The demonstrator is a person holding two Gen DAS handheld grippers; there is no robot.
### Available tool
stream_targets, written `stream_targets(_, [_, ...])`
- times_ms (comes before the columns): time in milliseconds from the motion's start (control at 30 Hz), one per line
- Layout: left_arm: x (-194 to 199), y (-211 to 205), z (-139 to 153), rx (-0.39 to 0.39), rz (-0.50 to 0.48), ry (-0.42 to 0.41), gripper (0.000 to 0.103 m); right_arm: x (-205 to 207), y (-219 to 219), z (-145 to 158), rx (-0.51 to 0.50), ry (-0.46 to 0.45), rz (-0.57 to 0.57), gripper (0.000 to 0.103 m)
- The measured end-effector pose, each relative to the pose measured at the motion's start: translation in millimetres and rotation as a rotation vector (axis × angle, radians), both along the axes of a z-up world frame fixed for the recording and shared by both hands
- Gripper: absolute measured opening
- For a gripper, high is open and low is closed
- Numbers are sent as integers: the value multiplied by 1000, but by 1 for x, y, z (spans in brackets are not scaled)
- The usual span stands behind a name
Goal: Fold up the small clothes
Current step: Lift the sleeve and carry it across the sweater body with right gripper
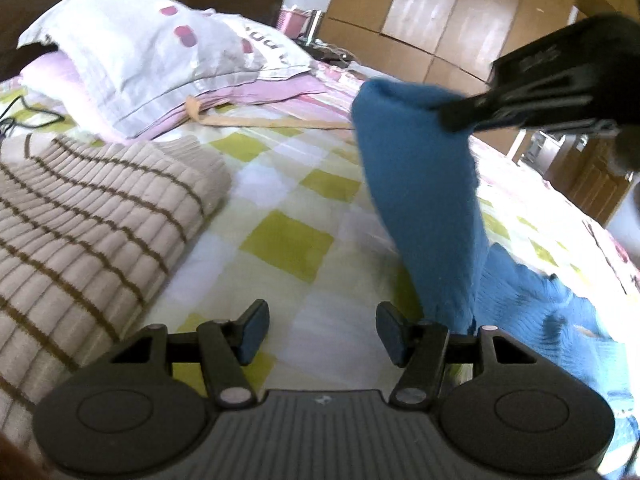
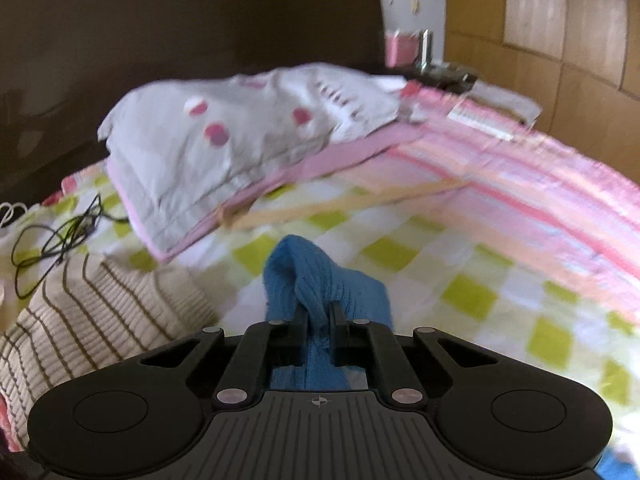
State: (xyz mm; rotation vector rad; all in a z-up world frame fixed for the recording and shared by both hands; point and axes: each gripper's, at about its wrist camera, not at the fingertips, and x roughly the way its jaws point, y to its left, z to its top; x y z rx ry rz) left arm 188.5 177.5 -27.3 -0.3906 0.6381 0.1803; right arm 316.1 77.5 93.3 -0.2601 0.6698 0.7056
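Observation:
A blue knitted garment [image 1: 424, 200] hangs in a long fold above the checked bedsheet [image 1: 288, 240], its lower part bunched on the bed at the right. My right gripper [image 1: 456, 114] comes in from the upper right and is shut on the top of that fold. In the right wrist view the same blue garment [image 2: 316, 280] is pinched between the two fingers of the right gripper [image 2: 320, 312]. My left gripper [image 1: 322, 330] hovers low over the sheet, open, with nothing between its pads; the blue fabric hangs just to its right.
A beige sweater with brown stripes [image 1: 88, 216] lies folded at the left. Stacked pillows [image 1: 160, 56] sit at the head of the bed, with a tan strap [image 1: 272, 122] before them. A black cable [image 2: 56, 240] lies at the far left. Wooden wardrobes [image 1: 460, 12] stand behind.

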Motion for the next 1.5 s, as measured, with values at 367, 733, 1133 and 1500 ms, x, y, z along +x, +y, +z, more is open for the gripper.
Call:
stream_targets(367, [5, -11, 0, 26, -67, -9, 64, -31, -70, 45, -26, -118, -61, 8])
stream_targets(733, [0, -36, 0, 76, -166, -27, 64, -50, -148, 7, -180, -45, -162, 9])
stream_targets(1133, [0, -44, -3, 85, -192, -15, 64, -62, -190, -49, -222, 95, -226, 14])
stream_targets(1500, [1, -43, -3, 69, -189, -14, 64, -23, -193, -54, -82, 175, -332, 40])
